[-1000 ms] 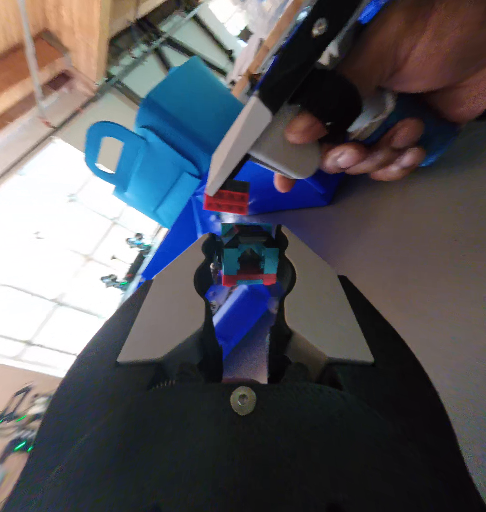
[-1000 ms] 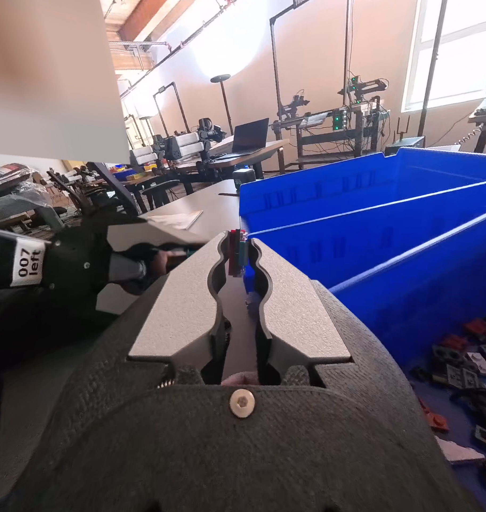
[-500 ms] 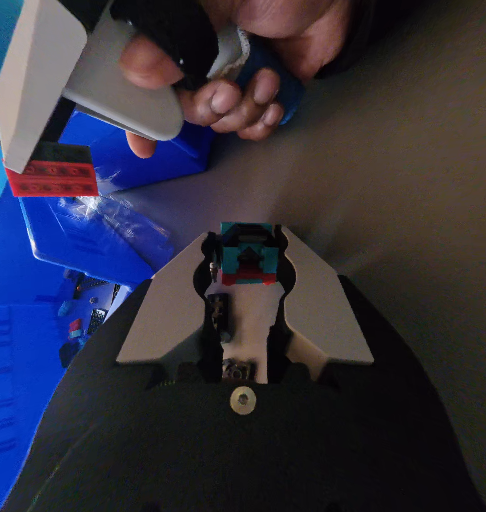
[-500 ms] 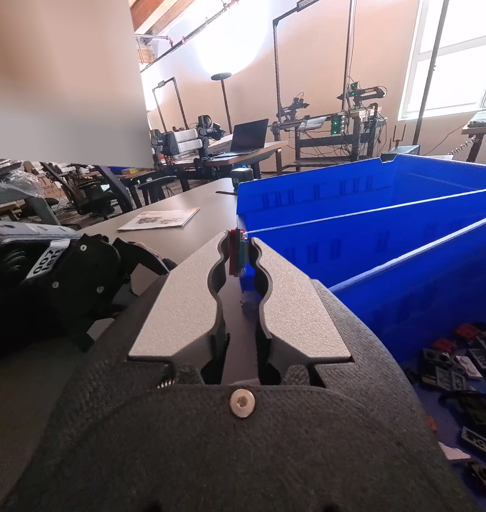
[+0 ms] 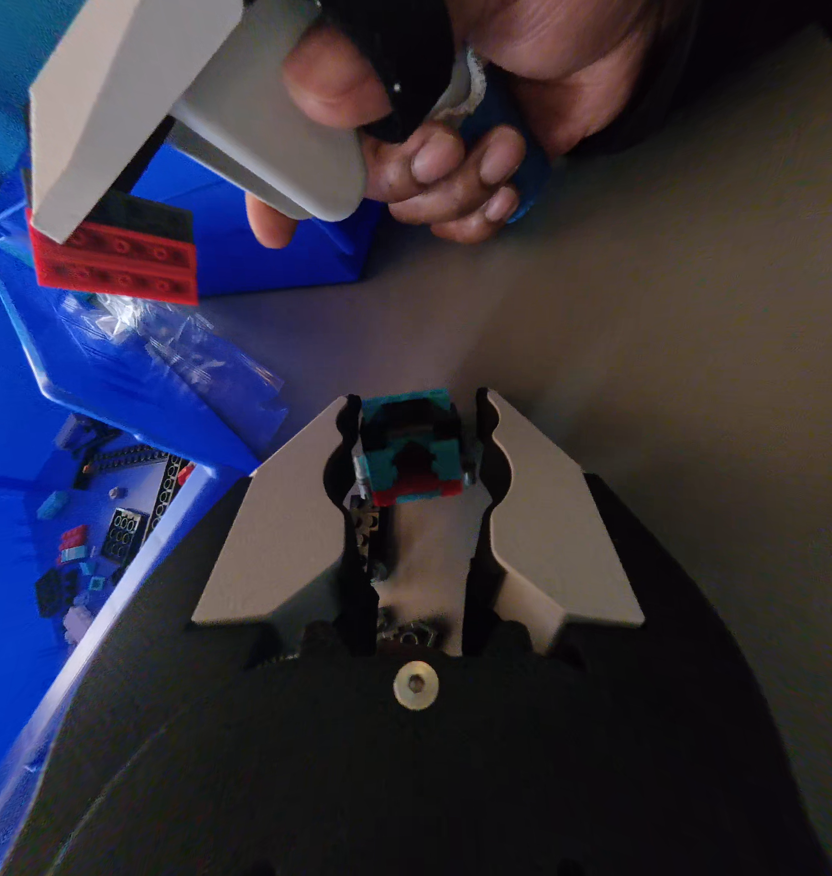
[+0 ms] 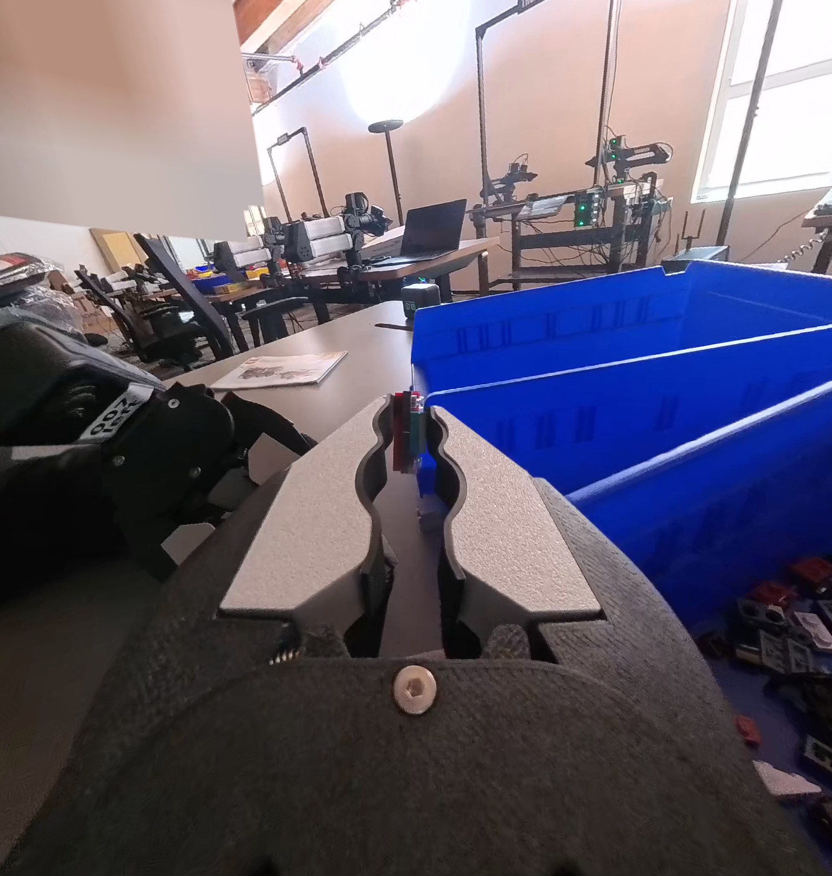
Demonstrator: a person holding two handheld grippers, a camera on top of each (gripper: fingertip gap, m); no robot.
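My left gripper points down at the grey table. Its jaws stand slightly open around a small teal, black and red brick assembly. The assembly lies against the left finger, with a thin gap at the right finger. My right gripper is shut on a thin stack of red, black and teal plates. In the left wrist view its grey finger, held by a hand, carries the red and black plates above the bin. The left gripper shows low at the left of the right wrist view.
Blue bins stand to the right and hold loose bricks. The left wrist view shows a bin, bricks in it and a clear plastic bag. A booklet lies farther back on the table.
The left wrist view has swung down from the windows to the table and bin. The left jaws have widened a little and the assembly has shifted left between them. The right gripper still holds its plates.
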